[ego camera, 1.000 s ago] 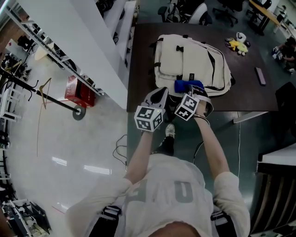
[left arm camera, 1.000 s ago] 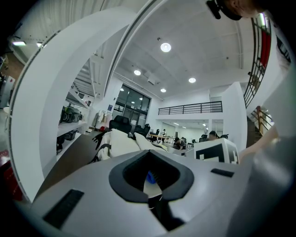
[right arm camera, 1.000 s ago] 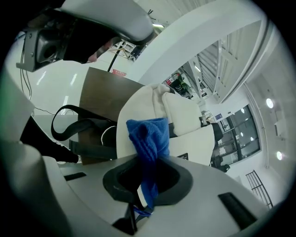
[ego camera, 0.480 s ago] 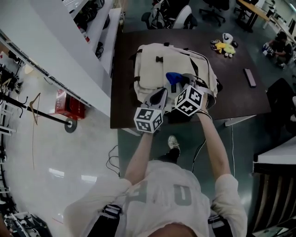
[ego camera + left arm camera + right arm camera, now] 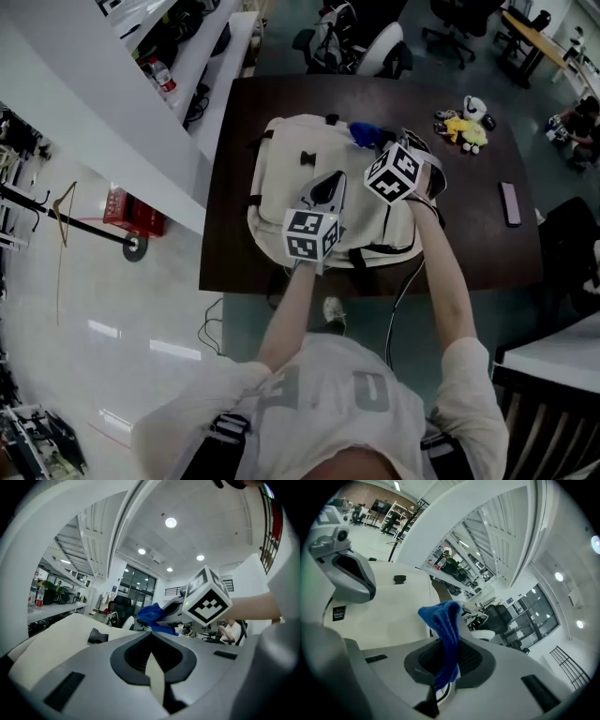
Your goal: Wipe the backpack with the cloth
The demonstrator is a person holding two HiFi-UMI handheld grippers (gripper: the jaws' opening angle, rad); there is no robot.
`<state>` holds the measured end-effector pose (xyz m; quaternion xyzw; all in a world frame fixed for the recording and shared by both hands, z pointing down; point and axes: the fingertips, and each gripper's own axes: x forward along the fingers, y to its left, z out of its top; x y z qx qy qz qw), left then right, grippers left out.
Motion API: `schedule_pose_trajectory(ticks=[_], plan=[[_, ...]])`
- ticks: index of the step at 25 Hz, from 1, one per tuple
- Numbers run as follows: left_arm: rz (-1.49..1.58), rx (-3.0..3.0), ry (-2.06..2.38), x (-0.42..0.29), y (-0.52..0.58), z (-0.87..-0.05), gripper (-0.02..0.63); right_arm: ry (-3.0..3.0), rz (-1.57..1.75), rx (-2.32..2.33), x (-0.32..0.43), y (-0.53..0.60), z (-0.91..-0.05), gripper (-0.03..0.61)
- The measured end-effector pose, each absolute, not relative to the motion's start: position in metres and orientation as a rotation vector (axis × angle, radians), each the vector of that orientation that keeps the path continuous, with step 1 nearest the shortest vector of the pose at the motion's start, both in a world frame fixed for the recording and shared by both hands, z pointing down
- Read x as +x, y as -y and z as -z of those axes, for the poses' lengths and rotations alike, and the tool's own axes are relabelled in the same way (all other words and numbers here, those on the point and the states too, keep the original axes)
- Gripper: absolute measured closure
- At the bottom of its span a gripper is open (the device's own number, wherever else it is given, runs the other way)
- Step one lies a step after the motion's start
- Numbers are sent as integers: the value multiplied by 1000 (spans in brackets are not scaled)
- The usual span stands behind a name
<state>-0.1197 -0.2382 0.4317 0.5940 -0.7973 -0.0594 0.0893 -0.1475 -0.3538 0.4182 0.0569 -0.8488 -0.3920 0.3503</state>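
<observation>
The left gripper has its jaws pressed together with nothing between them, and it hangs over the middle of the cream backpack, which lies flat on the dark table. Whether it touches the fabric cannot be told. The right gripper is over the backpack's far right corner. Its jaws are clamped on the blue cloth, which is pinched along its length between the fingers. The cloth's folded end bulges out past the fingertips, over the bag's far edge. Contact between cloth and bag is unclear. Further right on the table, well apart from the bag, lie a yellow soft toy and a flat dark bar.

The head view shows the whole bag and both marker cubes, but not how either pair of jaws stands; the gripper views settle that. The left gripper view also shows the cloth from the side, jutting from the other gripper's tips. The right gripper view alone picks out a small black label on the bag's front
</observation>
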Motion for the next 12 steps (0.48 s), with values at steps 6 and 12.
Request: schedule_pose_trajectory(ticks=[6, 12], plan=[[223, 1677, 2397, -157, 232, -436, 609, 2120, 1032, -9, -201, 351, -471, 537], [265, 1664, 2392, -160, 232, -439, 609, 2063, 1126, -38, -209, 337, -494, 537]])
